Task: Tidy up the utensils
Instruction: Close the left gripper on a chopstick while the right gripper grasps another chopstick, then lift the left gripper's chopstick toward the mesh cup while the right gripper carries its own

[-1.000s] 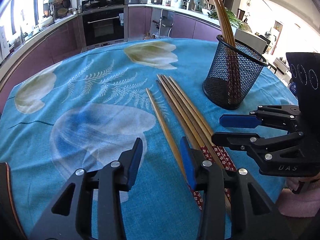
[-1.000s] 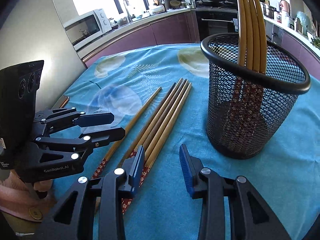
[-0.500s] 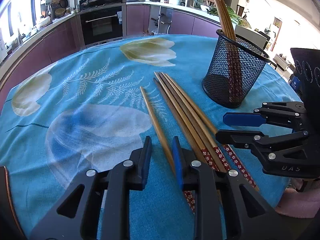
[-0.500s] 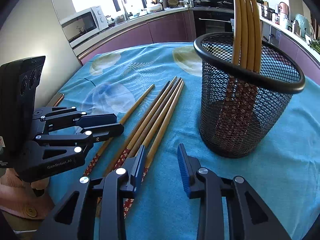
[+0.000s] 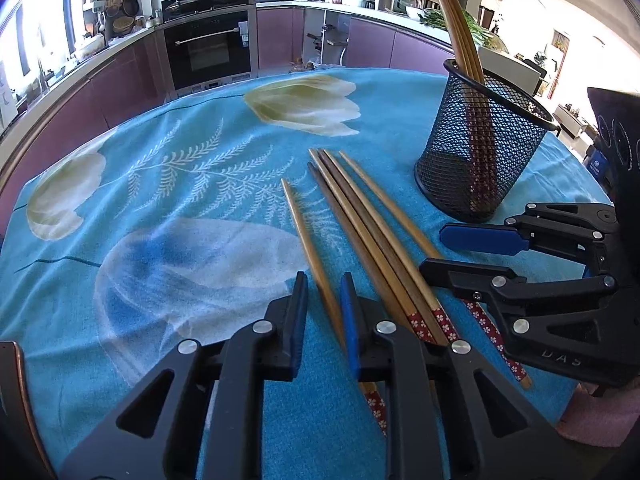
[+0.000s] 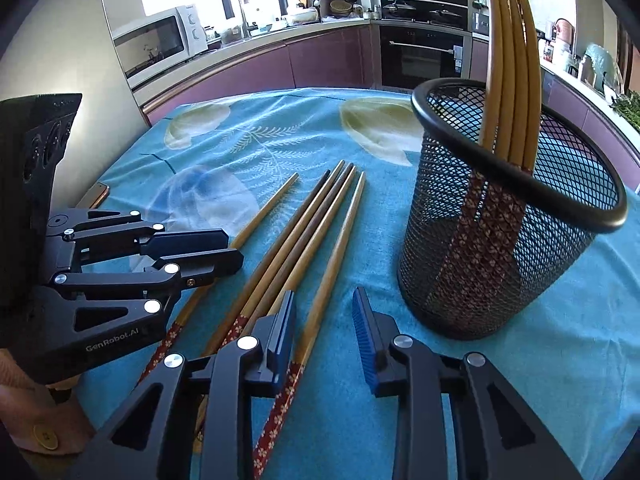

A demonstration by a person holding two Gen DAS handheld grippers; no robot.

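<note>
Now, left tongs: closing narrowly around the lone chopstick on the surface.
Right tongs: partly open, straddling the outermost chopstick.

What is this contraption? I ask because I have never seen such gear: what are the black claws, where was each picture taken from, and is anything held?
No machine moves here. A person holds a pair of black tongs in each hand, and each pair carries a wide-angle camera looking along its fingers. One picture is from the left tongs, the other from the right tongs, so each also shows the other pair from the side.

On the blue flowered tablecloth lie five loose chopsticks beside a black mesh cup with more chopsticks standing in it.

Nothing is gripped yet. The left tongs are closing around the lone chopstick, and the right tongs stand open around the outermost chopstick.
</note>
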